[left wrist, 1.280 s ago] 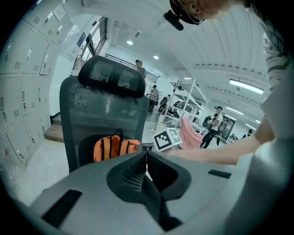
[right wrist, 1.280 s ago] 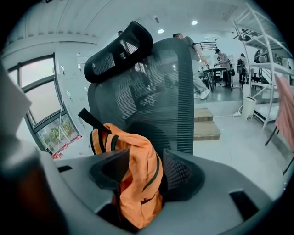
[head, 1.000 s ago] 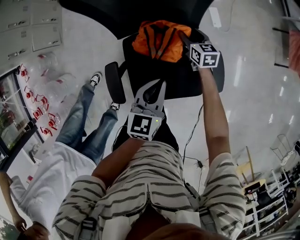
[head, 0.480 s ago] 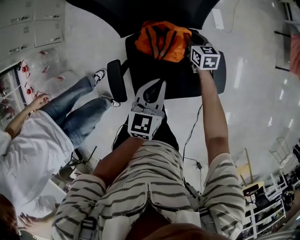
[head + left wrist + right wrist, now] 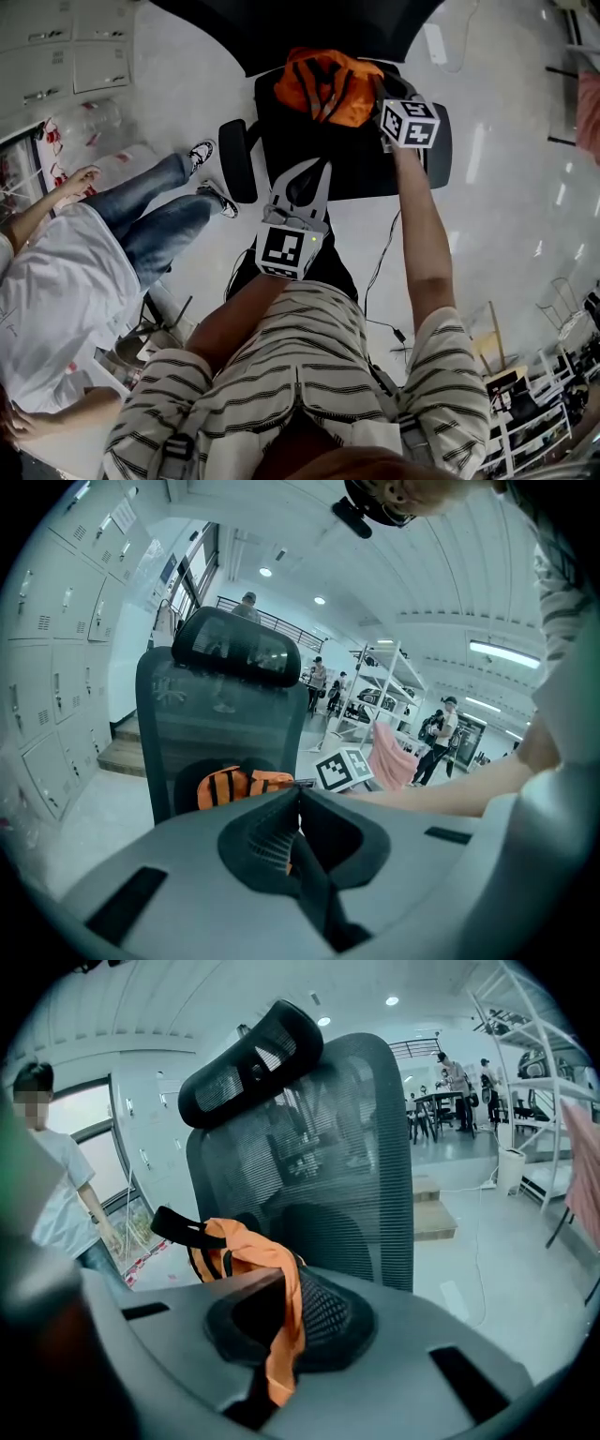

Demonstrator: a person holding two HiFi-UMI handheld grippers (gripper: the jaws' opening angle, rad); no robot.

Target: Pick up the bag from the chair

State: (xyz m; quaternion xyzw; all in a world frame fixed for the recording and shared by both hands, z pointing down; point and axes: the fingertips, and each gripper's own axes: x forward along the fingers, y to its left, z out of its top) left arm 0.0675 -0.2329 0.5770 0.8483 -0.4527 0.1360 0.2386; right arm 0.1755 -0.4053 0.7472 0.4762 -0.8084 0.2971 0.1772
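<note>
Orange bag (image 5: 328, 86) with black stripes; black chair (image 5: 370, 169); dark-striped pale shirt (image 5: 309, 366); blue jeans (image 5: 159, 220).

Crumpled orange bag (image 5: 325, 88) with dark stripes on black chair seat (image 5: 361, 161)

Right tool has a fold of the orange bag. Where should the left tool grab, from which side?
Probably the black strap loop standing clear of the orange fabric bag, left of the right tool, whose jaws have just been closing on an orange fold. Bring the left tool, opened first, from the seat's front; the black mesh chair back blocks the rear.
</note>
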